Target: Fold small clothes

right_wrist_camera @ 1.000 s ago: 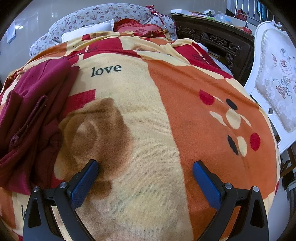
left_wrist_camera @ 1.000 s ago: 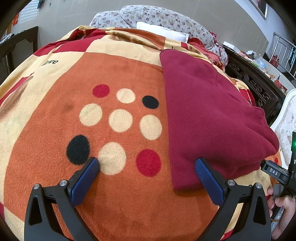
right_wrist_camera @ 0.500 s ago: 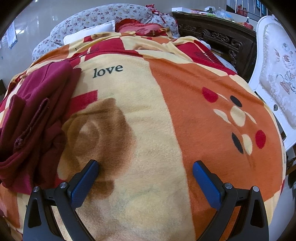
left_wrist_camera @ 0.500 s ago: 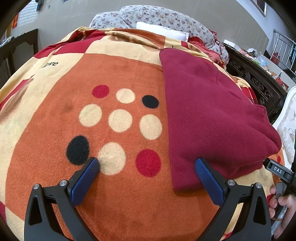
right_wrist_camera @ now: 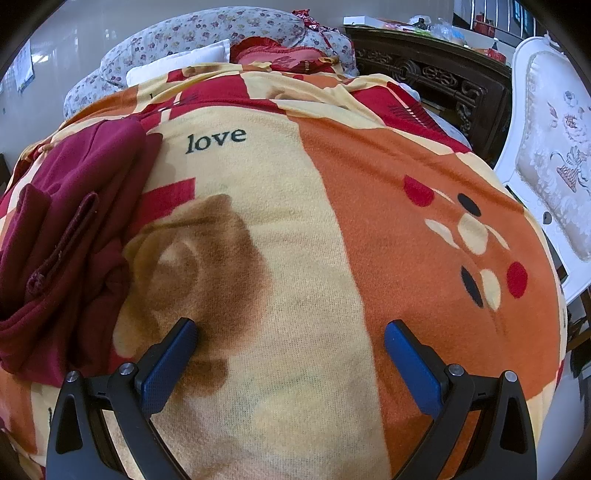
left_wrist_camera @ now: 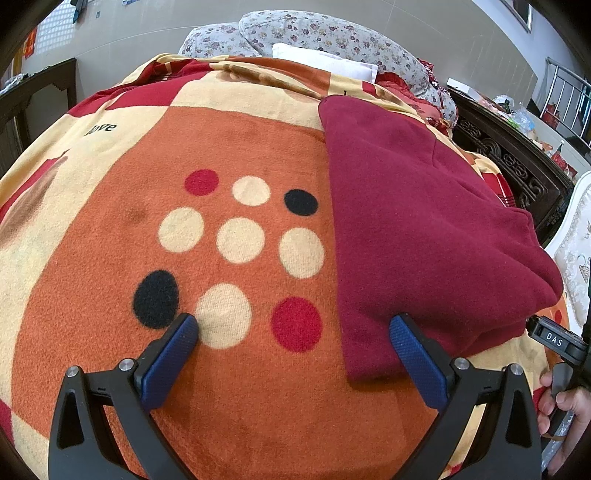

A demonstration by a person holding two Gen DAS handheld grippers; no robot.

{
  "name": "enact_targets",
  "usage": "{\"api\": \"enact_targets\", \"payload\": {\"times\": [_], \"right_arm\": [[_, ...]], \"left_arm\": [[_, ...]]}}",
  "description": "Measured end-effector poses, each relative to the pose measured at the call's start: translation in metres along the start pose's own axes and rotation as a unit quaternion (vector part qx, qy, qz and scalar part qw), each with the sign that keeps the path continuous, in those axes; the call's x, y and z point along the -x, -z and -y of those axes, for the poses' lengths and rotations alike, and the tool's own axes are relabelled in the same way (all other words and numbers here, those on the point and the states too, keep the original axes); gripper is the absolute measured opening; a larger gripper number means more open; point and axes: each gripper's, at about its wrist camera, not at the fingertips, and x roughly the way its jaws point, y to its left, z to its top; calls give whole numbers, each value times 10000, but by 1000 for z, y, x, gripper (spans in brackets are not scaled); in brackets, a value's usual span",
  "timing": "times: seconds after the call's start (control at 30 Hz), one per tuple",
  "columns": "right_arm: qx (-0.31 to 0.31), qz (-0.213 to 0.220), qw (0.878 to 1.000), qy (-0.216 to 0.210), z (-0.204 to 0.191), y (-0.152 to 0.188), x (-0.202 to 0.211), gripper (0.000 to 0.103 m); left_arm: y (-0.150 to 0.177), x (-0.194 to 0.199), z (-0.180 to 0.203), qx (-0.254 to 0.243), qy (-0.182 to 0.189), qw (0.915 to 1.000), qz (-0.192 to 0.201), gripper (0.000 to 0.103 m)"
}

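Left wrist view: dark red garment lies on the blanket right of the dot pattern, folded lengthwise; further folds appear outstanding. Left hand-held gripper spread wide, empty, at its near corner. Right hand-held gripper likewise wide, garment to its left.

Left wrist view: looks forward and down along its wide-parted blue-padded jaws, close over the orange, cream and red fleece blanket on the bed, facing the floral-print pillows at the head, with the folded dark red fleece garment on its right. Right wrist view: same low, close, forward-facing angle, set further right, so the garment falls at its left edge. Shared: garment, blanket, pillows, carved dark wooden furniture.
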Motion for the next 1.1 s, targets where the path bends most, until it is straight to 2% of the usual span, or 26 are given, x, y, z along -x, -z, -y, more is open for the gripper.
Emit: {"api": "enact_targets", "payload": {"times": [0.13,0.2,0.27,0.3,0.37,0.43,0.53,0.63,0.7,0.77,0.9,0.97,1.1], "right_arm": [[-107,60,9999,-54,4,0,4,103],[-379,278,9988,-118,14,1,16,103],[-608,534,9960,-370,25,0,29,103],[-707,648,9943,-467,29,-1,36,103],[-695,994,9891,-834,35,-4,53,103],[-476,1180,9858,-1100,32,-10,66,103],[-78,1239,9859,-1122,16,-18,73,103],[50,1276,9880,-868,5,-13,73,103],[-13,1125,9903,-813,2,2,76,103],[217,1118,9902,-808,-5,22,87,103],[843,1210,9831,-1088,-19,63,121,103],[1051,1213,9813,-1062,-23,78,132,103],[1151,1238,9793,-1111,-19,98,148,103]], "left_arm": [[-1,0,0,-2,0,10000,2,103],[0,1,-1,26,45,10000,19,103],[0,11,-3,131,126,9998,127,103],[-1,20,-4,164,231,9993,240,103],[-5,48,-4,75,559,9959,710,103],[-15,64,0,-117,526,9937,984,103],[-32,65,8,-282,253,9952,904,103],[-26,68,22,-322,-56,9962,811,103],[-8,69,38,-447,-182,9974,535,103],[7,68,47,-532,-172,9980,289,103],[32,77,62,-521,-284,9981,190,103],[38,82,66,-523,-331,9980,155,103],[45,91,68,-655,-657,9956,115,103]]}}
